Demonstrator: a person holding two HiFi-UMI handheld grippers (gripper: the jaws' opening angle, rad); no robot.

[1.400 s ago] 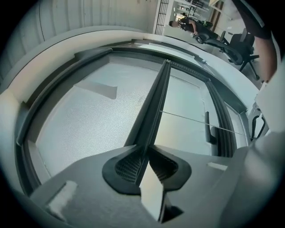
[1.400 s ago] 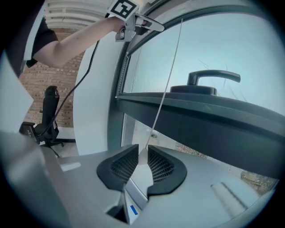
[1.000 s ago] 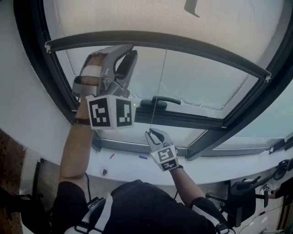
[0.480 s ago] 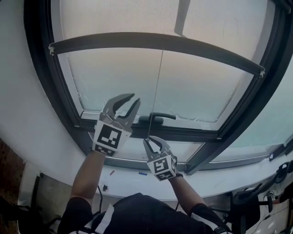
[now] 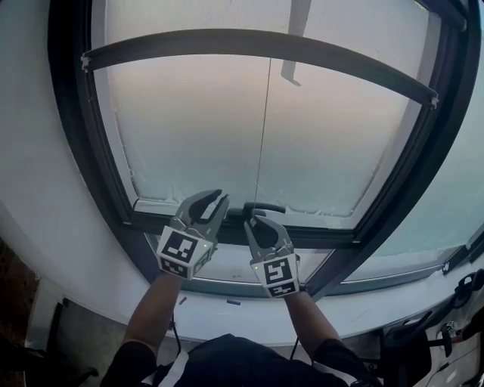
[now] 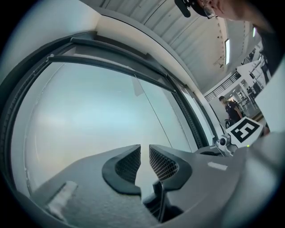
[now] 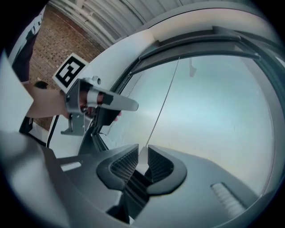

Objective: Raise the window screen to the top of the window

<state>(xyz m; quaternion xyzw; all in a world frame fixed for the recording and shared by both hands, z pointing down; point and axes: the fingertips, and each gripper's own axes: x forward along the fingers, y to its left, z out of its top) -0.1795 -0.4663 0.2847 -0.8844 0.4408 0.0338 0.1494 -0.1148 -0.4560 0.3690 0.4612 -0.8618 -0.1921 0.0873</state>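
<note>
Pinching the bottom end of the thin pull cord point(image 5: 262, 136), the right claw point(image 5: 255, 221) sits right at the dark window handle point(image 5: 266, 205), its tips over the handle's middle in the head view. In the right gripper view, the right claw point(image 7: 142, 151) has its ribbed pads nearly together, with a pale bit of the cord's end clamped between them. From there the pull cord point(image 7: 164, 98) runs taut up to the screen's bottom bar point(image 7: 191, 49). The left claw point(image 5: 219, 198) is just left of the handle, tips near its left end, pointing at the glass. In the left gripper view, the left claw point(image 6: 144, 149) has just been closing. A narrow slit shows between the pads and nothing is in it, only pane behind. The task's thing, the window screen point(image 5: 197, 13), is rolled high. Its bottom bar point(image 5: 257, 44) lies well above the handle, spans the window frame point(image 5: 76, 151) side to side, and sits near the top edge of the head view, with screen fabric showing only above it. Cannot tell if the bar has reached the very top of the window. Between bar and handle the glass is uncovered and hazy. The white sill point(image 5: 227, 321) is below the handle, and both forearms reach up over it.
</note>
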